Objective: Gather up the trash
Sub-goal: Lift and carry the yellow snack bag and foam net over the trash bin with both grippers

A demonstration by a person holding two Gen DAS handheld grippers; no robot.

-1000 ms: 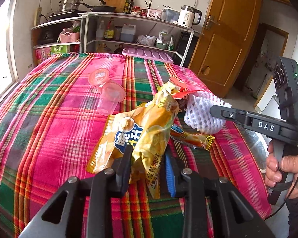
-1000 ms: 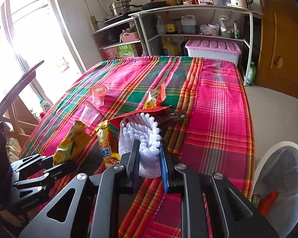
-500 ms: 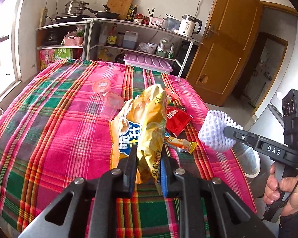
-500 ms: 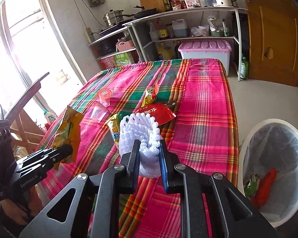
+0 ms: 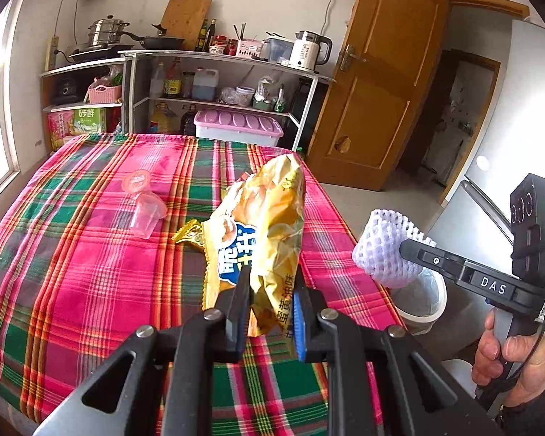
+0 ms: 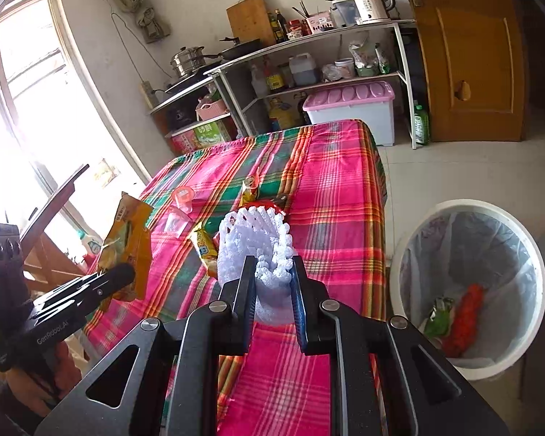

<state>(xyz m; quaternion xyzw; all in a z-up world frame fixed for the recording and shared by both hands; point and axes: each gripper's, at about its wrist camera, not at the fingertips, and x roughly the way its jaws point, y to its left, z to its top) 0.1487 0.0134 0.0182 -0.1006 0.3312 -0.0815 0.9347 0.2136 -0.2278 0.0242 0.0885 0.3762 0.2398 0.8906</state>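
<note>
Yellow snack bag [image 5: 269, 239] hangs pinched in the left gripper [image 5: 270, 290], clear of the plaid tablecloth [image 5: 72, 272]. White foam fruit net [image 6: 258, 250] sits squeezed in the right gripper [image 6: 272, 279], beside the table edge near the lined trash bin [image 6: 468, 363]. Two clear plastic cups [image 5: 147, 210] and a small yellow wrapper [image 6: 204, 247] lie on the cloth.

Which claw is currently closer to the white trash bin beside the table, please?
Right. The right claw, gripping the foam net, hangs at the table edge beside the bin; the left claw, holding the yellow bag, sits farther over the table.
</note>
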